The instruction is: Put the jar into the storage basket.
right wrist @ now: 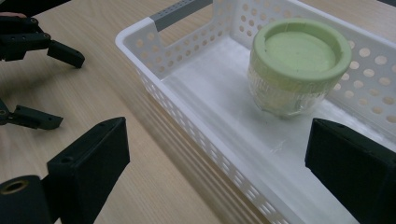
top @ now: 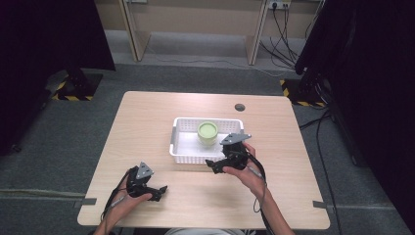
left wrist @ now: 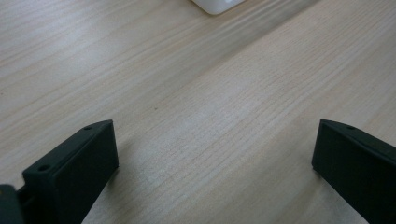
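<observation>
- Left gripper (top: 157,192), held in the person's left hand (top: 128,196), sits low over the near left part of the wooden table (top: 147,122); its jaws are spread wide with nothing between them.
- From the left gripper view, those two black jaws frame bare wood grain, and a white corner of the basket (left wrist: 217,5) peeks in at the top edge.
- Right gripper (top: 214,165), held in the person's right hand (top: 247,171), hovers at the near right corner of the basket (top: 182,156), its jaws likewise wide apart and gripping nothing.
- In the right gripper view, one jaw stands over the table outside the basket wall (right wrist: 187,126) and the other over the basket's floor, so the near long wall runs between them.
- A white perforated basket lies in the middle of the table, with a grey handle (right wrist: 180,11) on its short end.
- Inside it stands a clear ribbed jar (right wrist: 292,70) with a pale green lid (right wrist: 299,49), upright, close to the far long wall and toward the basket's right end in the high view (top: 208,133).
- The jar is apart from both grippers; the right one is near it, the left one well apart.
- The left gripper (right wrist: 42,84) also appears at the upper left of the right gripper view, jaws open over the table.
- A round grey grommet (top: 239,106) sits in the tabletop beyond the basket.
</observation>
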Available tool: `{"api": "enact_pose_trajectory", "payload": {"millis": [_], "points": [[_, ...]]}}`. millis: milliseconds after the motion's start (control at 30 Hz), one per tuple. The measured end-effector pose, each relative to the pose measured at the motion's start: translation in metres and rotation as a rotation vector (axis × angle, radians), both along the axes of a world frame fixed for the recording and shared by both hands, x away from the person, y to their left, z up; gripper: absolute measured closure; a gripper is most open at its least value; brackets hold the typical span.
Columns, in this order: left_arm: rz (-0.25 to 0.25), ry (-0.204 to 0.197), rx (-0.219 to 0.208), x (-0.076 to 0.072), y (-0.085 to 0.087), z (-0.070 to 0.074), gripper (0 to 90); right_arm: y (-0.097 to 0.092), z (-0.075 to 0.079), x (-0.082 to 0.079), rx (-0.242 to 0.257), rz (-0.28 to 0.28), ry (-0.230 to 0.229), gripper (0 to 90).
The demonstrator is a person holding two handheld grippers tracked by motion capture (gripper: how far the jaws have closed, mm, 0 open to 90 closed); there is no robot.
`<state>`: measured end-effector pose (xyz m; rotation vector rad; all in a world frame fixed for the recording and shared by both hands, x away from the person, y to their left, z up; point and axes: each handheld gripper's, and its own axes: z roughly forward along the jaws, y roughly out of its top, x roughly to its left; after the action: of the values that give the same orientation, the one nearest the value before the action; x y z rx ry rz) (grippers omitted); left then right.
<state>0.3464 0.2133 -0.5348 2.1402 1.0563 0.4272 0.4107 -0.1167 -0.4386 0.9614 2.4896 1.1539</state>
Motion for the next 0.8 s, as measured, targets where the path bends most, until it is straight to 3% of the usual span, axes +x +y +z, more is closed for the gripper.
{"api": "enact_pose_trajectory", "payload": {"millis": [800], "points": [[0.000,0.000,0.000,0.000,0.000,0.000,0.0,-0.021,-0.008,-0.025,0.005,-0.014,0.009,6.9]]}}
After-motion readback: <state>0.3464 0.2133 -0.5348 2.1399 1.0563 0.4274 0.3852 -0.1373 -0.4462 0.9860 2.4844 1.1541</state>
